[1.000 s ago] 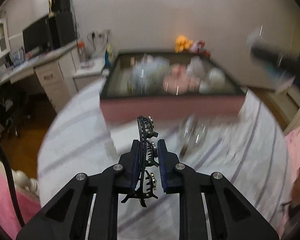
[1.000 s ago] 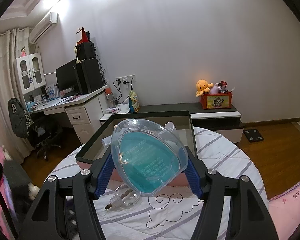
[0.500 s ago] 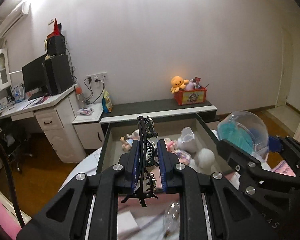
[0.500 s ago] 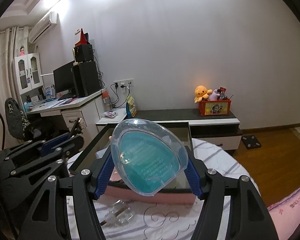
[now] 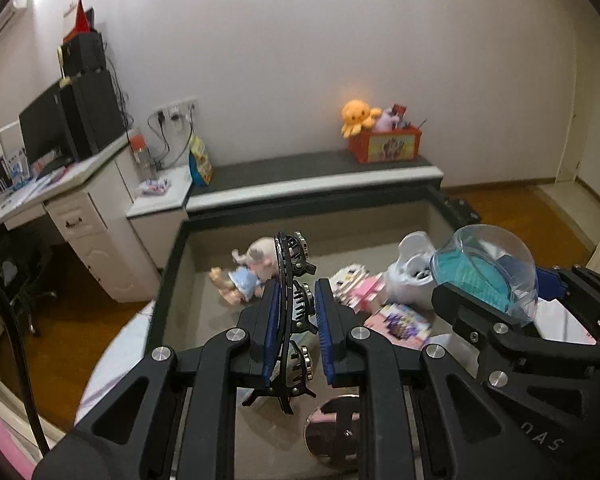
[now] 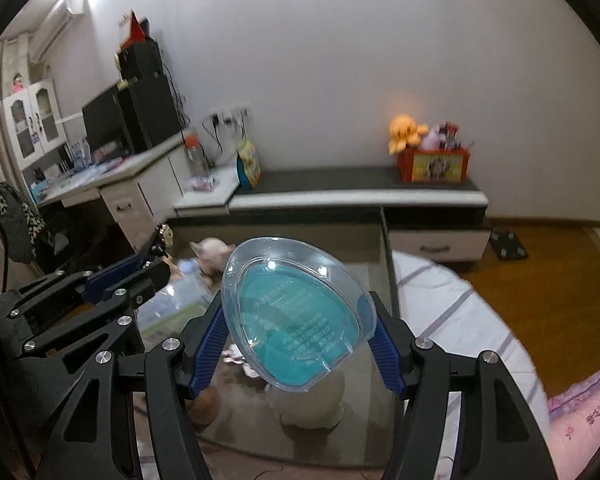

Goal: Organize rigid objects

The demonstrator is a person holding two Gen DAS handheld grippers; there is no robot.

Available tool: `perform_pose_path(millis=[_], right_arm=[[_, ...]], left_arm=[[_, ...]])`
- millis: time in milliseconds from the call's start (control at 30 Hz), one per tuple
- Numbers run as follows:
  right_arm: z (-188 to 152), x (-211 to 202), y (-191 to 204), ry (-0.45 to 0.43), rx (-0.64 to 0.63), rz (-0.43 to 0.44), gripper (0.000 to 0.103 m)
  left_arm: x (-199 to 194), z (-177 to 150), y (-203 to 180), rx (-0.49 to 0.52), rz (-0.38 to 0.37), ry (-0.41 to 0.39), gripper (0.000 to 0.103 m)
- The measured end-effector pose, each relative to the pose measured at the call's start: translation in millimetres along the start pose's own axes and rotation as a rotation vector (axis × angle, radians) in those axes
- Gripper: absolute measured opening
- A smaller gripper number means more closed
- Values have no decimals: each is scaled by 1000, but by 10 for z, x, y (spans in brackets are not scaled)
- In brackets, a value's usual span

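The left gripper (image 5: 296,316) is closed on a black hair clip (image 5: 294,304), its blue pads (image 5: 270,320) pressing both sides; the clip stands on edge between the fingers, its toothed top poking past the fingertips and its tail hanging below them. The right gripper (image 6: 298,344) has its fingers spread wide around a clear egg-shaped case (image 6: 296,316) with a teal insert, and its blue pads (image 6: 208,344) grip the case's two sides. The case tilts up, flat face toward the camera.

Both grippers hang over a dark-rimmed box (image 5: 168,272). In the left wrist view a doll (image 5: 244,272) lies on the box floor just beyond the left fingertips, slightly left of them. To the right of the fingertips lie pink packets (image 5: 360,288) and a white bag (image 5: 412,276), with the right gripper (image 5: 496,292) and its case (image 5: 484,268) beyond those. A round mirror (image 5: 332,428) lies below the left fingers. In the right wrist view the left gripper (image 6: 156,256) shows to the left of the case, and a pale object (image 6: 308,408) sits under the case; I cannot tell what it is.
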State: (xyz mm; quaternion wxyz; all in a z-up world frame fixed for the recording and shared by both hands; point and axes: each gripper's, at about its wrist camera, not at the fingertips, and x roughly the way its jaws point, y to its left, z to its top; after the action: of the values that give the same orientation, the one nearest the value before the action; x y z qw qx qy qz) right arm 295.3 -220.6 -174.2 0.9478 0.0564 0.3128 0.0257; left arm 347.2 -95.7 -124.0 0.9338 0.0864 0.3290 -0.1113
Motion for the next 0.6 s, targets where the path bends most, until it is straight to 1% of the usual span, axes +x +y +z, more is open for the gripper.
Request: perform_pose_path(millis=[100,200,233,300,333,367,400,433,467,533,600], right_arm=[[-61,168,-34,49,-2,3,67],[-112,251,-44,76,8,14,67],[-125,261,-43,83,7,15,67],[-140,266,-39,102,10,22,67],[-133,256,-46,105,15,20,67],[-131,227,-47,101,18,19,67],[-124,183,-42,89,16,19,67],[-110,131,-44,73,12,14,69],[-109,36,-48,52,14,12,76],[-91,-97,-56,20,24,3,89],[-94,-305,-43,-18,26,21,93]], left_arm=[[113,-43,-1,3,5,19,19],[120,-52,-26,14,17,13,21],[111,-51,-36,17,29,13,22],[56,-59,-8,8,29,3,30],[25,-63,7,0,32,-2,40],[-24,-64,36,-9,39,-12,53],[-97,-70,74,-22,52,-30,59],[-200,-81,116,-39,64,-60,70],[-285,-83,163,-54,71,-83,80],[-507,-128,264,-90,74,-132,91],[-730,-183,333,-114,78,-165,94]])
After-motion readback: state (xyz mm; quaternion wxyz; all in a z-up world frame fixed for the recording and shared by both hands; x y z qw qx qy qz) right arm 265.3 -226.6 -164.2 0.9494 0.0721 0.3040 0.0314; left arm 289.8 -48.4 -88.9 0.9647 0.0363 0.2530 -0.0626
